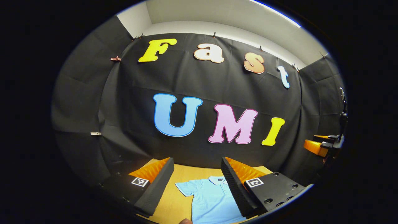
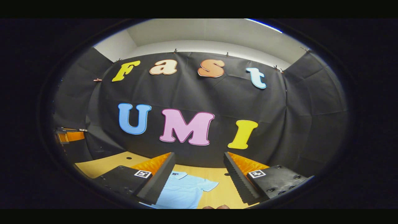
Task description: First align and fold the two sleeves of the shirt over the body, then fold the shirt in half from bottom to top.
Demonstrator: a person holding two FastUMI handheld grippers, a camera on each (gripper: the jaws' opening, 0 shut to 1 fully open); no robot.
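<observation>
**Both grippers spread, up off the table, shirt flat below**

Left gripper view: left gripper (image 1: 197, 183) fingers sit at bottom centre of the frame, spread wide, nothing between them. The light blue short-sleeved polo shirt (image 1: 211, 202) lies flat on the light wooden table (image 1: 174, 202), showing through the gap between the fingers, at lower centre. Collar points to the upper right of the gap, next to the right-hand finger; that finger covers the shirt's right part. One short sleeve sticks out toward the left finger but stays clear of it, bare table in between. No contact between fingers and cloth visible. The other gripper (image 1: 320, 144) shows at the right edge of the frame, mid-height, against the black cloth wall (image 1: 124, 124).

Right gripper view: right gripper (image 2: 199, 182) at bottom centre, fingers likewise spread, pinching nothing. Shirt (image 2: 183, 193) shows in the gap, shifted to the lower left, its collar and left part running under the left-hand finger. One sleeve reaches toward frame centre; bare table separates it from the right-hand finger. The left gripper (image 2: 70, 137) shows at the left edge, mid-height; can't tell its jaw state from here. Fingertips of a hand (image 2: 217, 207) peek in at the bottom edge.
</observation>
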